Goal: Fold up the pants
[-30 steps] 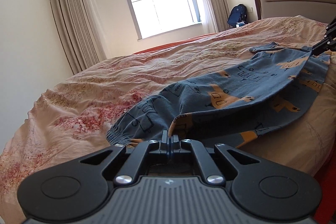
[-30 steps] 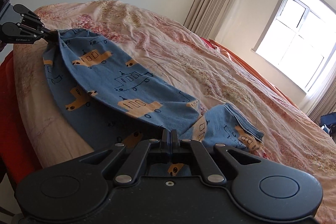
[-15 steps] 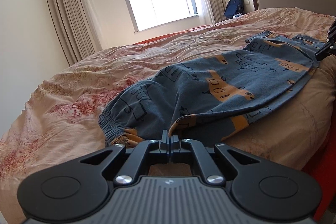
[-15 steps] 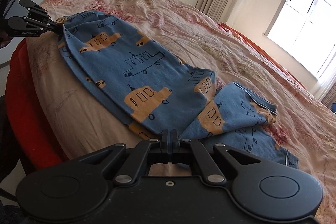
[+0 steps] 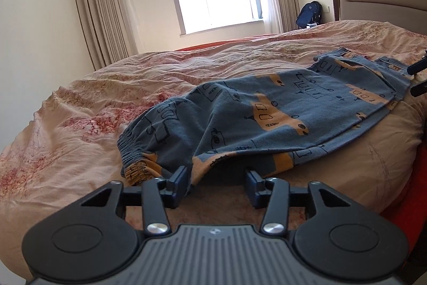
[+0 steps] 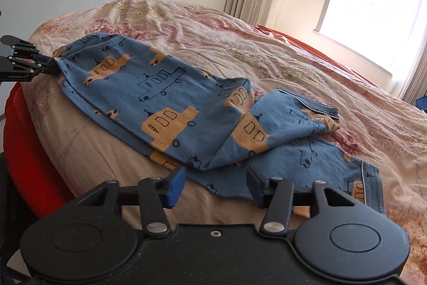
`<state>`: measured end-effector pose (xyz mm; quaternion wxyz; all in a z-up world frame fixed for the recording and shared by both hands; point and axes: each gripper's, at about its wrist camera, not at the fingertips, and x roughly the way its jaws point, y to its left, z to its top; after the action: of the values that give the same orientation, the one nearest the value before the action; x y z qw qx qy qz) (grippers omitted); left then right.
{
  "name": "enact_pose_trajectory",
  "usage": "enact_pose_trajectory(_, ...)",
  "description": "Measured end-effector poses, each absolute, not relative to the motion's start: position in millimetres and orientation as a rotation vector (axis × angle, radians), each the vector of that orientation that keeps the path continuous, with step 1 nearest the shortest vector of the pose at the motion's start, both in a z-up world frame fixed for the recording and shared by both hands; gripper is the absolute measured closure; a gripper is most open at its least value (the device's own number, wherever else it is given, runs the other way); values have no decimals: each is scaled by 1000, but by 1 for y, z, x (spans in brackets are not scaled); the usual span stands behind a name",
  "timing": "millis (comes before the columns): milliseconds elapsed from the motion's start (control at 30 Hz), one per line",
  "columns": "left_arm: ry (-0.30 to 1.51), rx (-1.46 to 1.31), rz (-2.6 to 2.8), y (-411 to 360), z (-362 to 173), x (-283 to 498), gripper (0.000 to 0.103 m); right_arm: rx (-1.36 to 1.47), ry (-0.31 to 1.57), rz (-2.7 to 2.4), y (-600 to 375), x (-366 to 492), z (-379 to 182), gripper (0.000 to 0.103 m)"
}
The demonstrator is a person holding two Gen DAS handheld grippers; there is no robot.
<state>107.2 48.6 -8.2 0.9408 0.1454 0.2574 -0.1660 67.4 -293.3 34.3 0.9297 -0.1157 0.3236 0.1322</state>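
While both grippers' jaws are opening clear of the cloth, the blue cotton pants with orange boat prints (image 5: 267, 108) lie on the peach floral bed (image 5: 106, 98).

The headboard (image 5: 387, 2) runs off the right edge (backpack (image 5: 309, 15) partly bed-hidden).

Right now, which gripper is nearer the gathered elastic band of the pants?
Left. The left gripper, jaws opening, sits beside the elastic band; the right gripper, also opening, is at the opposite end of the pants. Fabric lies between both.
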Motion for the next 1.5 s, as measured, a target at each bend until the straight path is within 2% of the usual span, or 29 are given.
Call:
enact_pose_trajectory(100,525,245,-319,39,-6,99,24,-198,649,228,-306,61,34,12)
enact_pose_trajectory(133,519,228,-298,35,-6,96,10,-190,641,210,-311,59,34,4)
enact_pose_trajectory(167,510,210,-279,31,-6,92,2,-181,633,189,-315,56,34,2)
enact_pose_trajectory(500,472,-140,-169,-11,-9,88,0,-26,600,-107,-386,46,21,1)
enact_pose_trajectory(633,502,-171,-238,-39,-3,107,0,95,594,-174,-419,48,12,1)
enact_pose_trajectory(800,428,-197,-353,-84,11,112,0,308,582,-141,-454,54,-4,1)
enact_pose_trajectory(867,427,-187,-355,-97,9,108,0,349,563,-131,-461,59,-7,7)
enact_pose_trajectory(933,443,-169,-357,-106,4,105,0,345,560,-134,-462,66,-9,34)
enact_pose_trajectory(1000,468,-154,-350,-111,0,102,0,350,563,-139,-465,70,-13,52)
enact_pose_trajectory(1067,473,-157,-340,-112,0,97,0,334,558,-145,-466,73,-15,65)
enact_pose_trajectory(1133,469,-160,-335,-110,2,92,0,319,544,-149,-469,74,-15,83)
enact_pose_trajectory(1200,471,-157,-328,-110,1,91,0,297,527,-163,-472,73,-13,95)
enact_pose_trajectory(1433,493,-181,-394,-119,4,97,0,199,490,-170,-478,73,2,95)
enact_pose_trajectory(1500,507,-177,-450,-129,7,103,0,185,537,-171,-477,77,-4,90)
